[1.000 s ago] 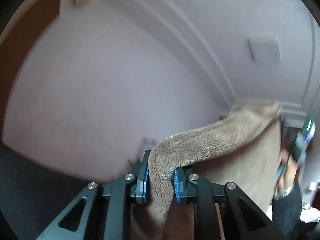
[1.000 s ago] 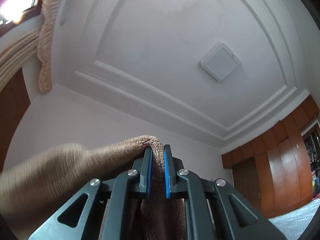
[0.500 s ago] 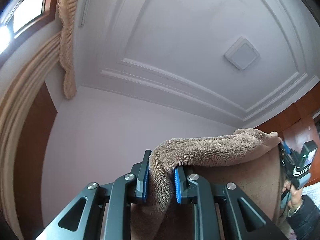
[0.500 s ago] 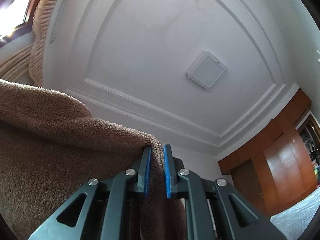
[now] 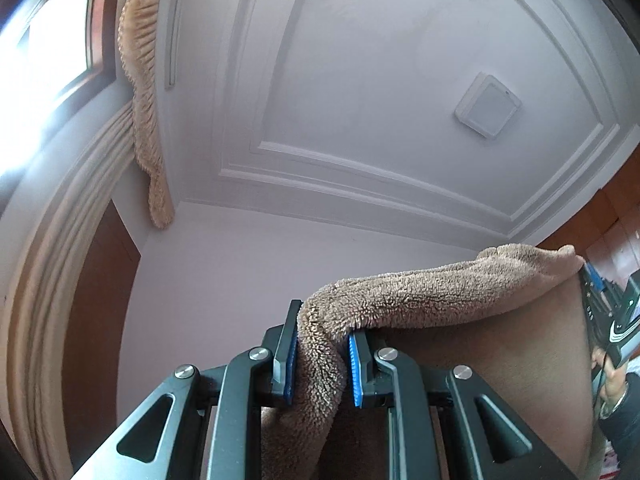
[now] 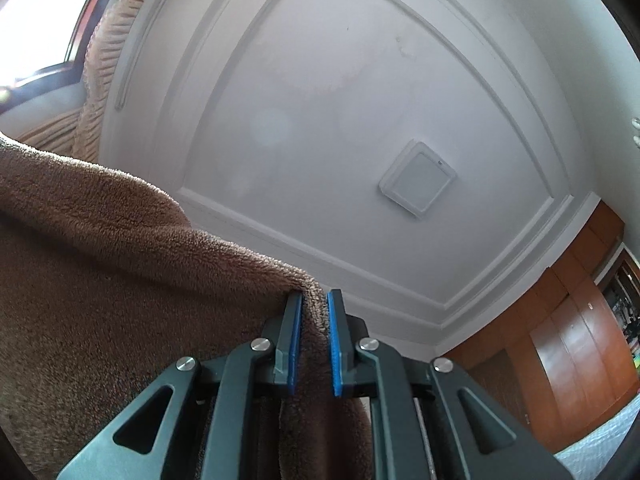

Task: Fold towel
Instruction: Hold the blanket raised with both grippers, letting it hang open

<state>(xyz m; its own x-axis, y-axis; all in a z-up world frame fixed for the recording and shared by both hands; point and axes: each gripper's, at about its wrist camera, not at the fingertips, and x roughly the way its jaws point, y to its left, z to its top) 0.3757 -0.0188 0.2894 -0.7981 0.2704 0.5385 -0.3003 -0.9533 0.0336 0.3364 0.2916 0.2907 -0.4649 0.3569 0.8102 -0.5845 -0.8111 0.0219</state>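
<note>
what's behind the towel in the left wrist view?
Beyond the towel held by the left hand-held gripper: the right hand-held gripper at its far corner, a hand, wooden panelling. Anything lower is covered by cloth.

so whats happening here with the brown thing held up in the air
A person is partway through folding a fluffy brown towel. Each hand holds a gripper clamped on the top edge: the left hand-held gripper pinches a bunched end, and the right hand-held gripper grips the other end. Both point up toward the ceiling, with the towel lifted and stretched between them, the rest hanging below. No fold is visible.
</note>
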